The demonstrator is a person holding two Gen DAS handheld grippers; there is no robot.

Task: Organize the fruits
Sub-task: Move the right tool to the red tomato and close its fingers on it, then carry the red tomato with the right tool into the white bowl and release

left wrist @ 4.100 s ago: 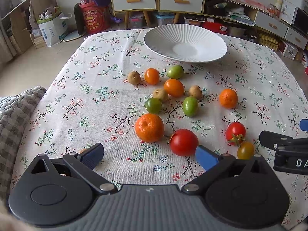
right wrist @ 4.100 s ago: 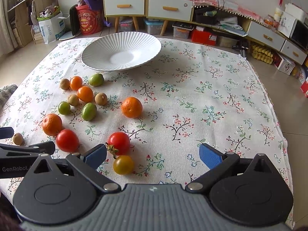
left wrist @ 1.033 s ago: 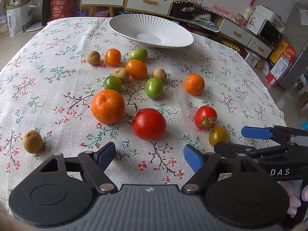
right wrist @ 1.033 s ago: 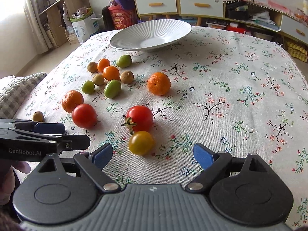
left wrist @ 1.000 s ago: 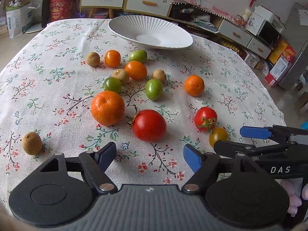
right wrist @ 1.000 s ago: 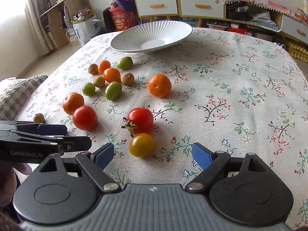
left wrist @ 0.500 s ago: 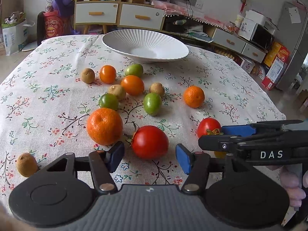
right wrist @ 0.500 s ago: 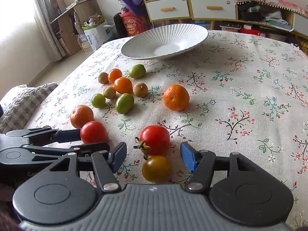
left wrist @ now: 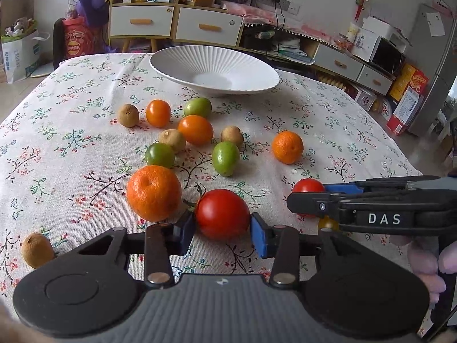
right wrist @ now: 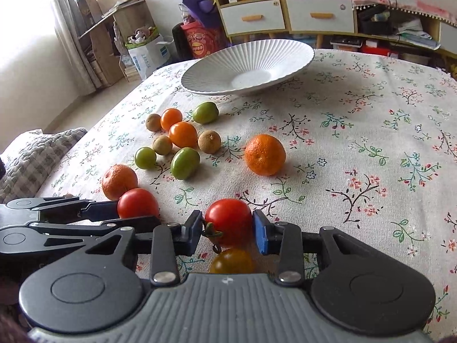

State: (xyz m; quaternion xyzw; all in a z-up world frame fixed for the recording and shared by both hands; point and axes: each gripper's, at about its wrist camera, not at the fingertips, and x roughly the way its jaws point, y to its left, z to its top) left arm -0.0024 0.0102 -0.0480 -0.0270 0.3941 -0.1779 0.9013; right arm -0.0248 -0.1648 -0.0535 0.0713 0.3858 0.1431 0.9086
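Note:
My left gripper (left wrist: 222, 230) is shut on a large red tomato (left wrist: 222, 213) that rests on the floral tablecloth, next to a big orange mandarin (left wrist: 154, 192). My right gripper (right wrist: 228, 228) is shut on a smaller red tomato with a green stem (right wrist: 228, 221); a yellow-orange cherry tomato (right wrist: 231, 260) lies just under it. The right gripper also shows at the right of the left wrist view (left wrist: 302, 200). The white ribbed bowl (left wrist: 177, 63) stands empty at the far side, also in the right wrist view (right wrist: 205, 77).
Between the grippers and the bowl lie several small fruits: green ones (left wrist: 225, 158), orange tomatoes (left wrist: 195, 130), brown kiwis (left wrist: 128, 115) and a second mandarin (left wrist: 287, 146). One kiwi (left wrist: 36, 249) lies near the left edge. Cabinets and clutter stand beyond the table.
Both grippers moved forward and lower and closed: the left onto the large red tomato, the right onto the stemmed red tomato. The other fruits have not moved.

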